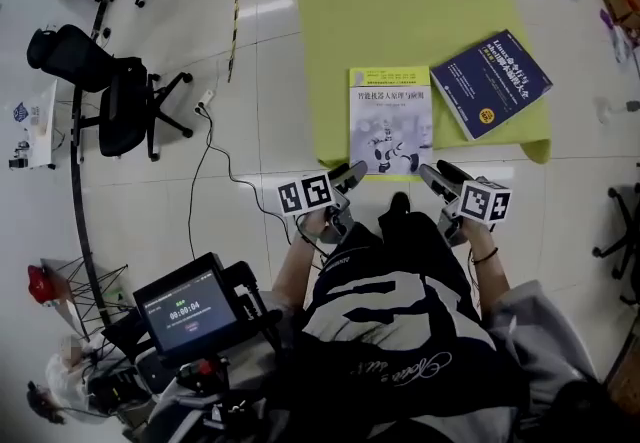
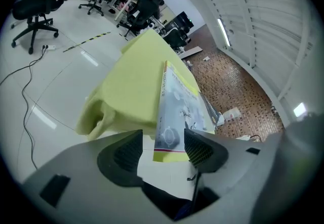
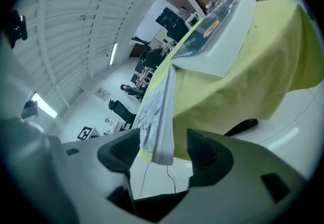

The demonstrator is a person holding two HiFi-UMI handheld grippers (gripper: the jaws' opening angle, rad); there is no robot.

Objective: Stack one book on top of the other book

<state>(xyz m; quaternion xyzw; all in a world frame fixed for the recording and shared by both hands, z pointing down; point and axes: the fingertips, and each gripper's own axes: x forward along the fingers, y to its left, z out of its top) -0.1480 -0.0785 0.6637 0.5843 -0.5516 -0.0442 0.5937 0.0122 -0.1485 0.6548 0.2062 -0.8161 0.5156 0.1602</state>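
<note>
A white book with a robot on its cover lies at the near edge of the yellow cloth-covered table. A dark blue book lies to its right, turned at an angle. My left gripper stands open just off the white book's near left corner. My right gripper stands open off its near right corner. In the left gripper view the white book shows past the open gripper, untouched. In the right gripper view the white book's edge sits in the gap of the open gripper, with the blue book beyond.
A black office chair stands on the white tiled floor at the left, with a cable trailing toward me. A screen device is at the lower left. More chairs and desks stand further back.
</note>
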